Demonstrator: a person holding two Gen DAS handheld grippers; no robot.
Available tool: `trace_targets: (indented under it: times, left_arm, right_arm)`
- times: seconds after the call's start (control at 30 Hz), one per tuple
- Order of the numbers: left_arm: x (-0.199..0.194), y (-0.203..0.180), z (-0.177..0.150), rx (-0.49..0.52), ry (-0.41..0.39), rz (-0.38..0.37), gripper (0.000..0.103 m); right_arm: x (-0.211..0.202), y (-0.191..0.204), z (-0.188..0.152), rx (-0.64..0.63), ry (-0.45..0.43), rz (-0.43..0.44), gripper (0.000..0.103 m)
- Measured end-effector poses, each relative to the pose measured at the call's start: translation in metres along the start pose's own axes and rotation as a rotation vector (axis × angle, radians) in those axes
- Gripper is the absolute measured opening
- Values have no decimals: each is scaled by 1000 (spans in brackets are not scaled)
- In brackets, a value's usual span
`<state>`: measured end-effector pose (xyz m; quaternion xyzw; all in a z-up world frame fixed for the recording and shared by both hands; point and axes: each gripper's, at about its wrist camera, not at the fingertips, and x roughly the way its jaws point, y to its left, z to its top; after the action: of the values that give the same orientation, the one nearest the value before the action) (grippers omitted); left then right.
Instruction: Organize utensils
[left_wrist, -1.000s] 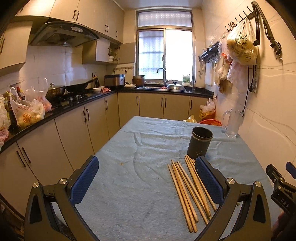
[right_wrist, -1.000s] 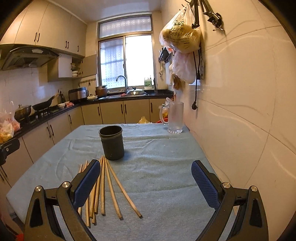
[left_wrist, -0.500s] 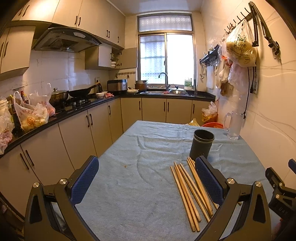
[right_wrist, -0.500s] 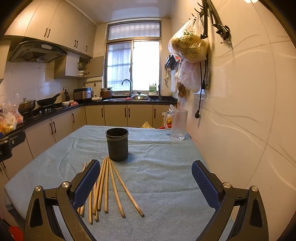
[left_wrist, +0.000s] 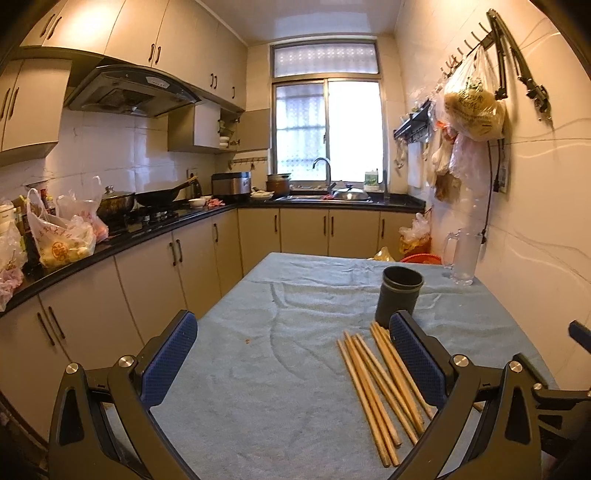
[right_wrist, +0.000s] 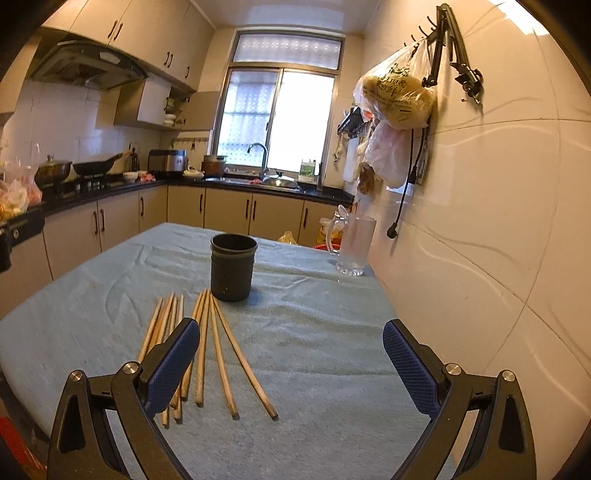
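Several wooden chopsticks (left_wrist: 373, 384) (right_wrist: 210, 347) lie fanned out on the blue cloth of the table (left_wrist: 258, 369) (right_wrist: 325, 350). Just beyond their far tips stands a dark cylindrical holder (left_wrist: 400, 297) (right_wrist: 232, 271), upright and with nothing sticking out of it. My left gripper (left_wrist: 291, 354) hovers open above the cloth, its right finger over the chopsticks. My right gripper (right_wrist: 291, 354) is open too, its left finger (right_wrist: 171, 363) covering part of the bundle. Neither holds anything.
A clear glass mug (left_wrist: 461, 258) (right_wrist: 352, 245) stands at the table's far right by the tiled wall. Plastic bags (right_wrist: 397, 98) hang from wall hooks above it. Cabinets and a cluttered black counter (left_wrist: 110, 236) run along the left. The other gripper shows at the right edge (left_wrist: 576, 369).
Both grippers have tilted upward and drawn slightly back, so the table sits lower in view. The chopsticks and holder have not moved. Both stay open.
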<state>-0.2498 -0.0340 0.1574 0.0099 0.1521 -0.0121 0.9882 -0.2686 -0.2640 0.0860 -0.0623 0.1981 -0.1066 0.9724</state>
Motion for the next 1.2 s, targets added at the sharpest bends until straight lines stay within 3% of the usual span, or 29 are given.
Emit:
trace_targets:
  times: [0.5,0.67,0.8,0.97,1.2]
  left_arm:
    - [36,-7,-11,-28,166,-25,103]
    - [65,-6,-20,-28,272,-36,103]
    - [92,-3,-28,-25,347,-45,103]
    - [136,-13,-38,0,455,-111,101]
    - [193,-34,-49,5,583,-179,78]
  right_arm:
    - [31,-10,-14,23,97,10,101]
    - [45,-19,-20,43,142,34,101]
    - [66,-29,-19,54,211,101,101]
    - [109,-34,-13,89,348,257,101]
    - [172,-13,-4,43,477,376,74]
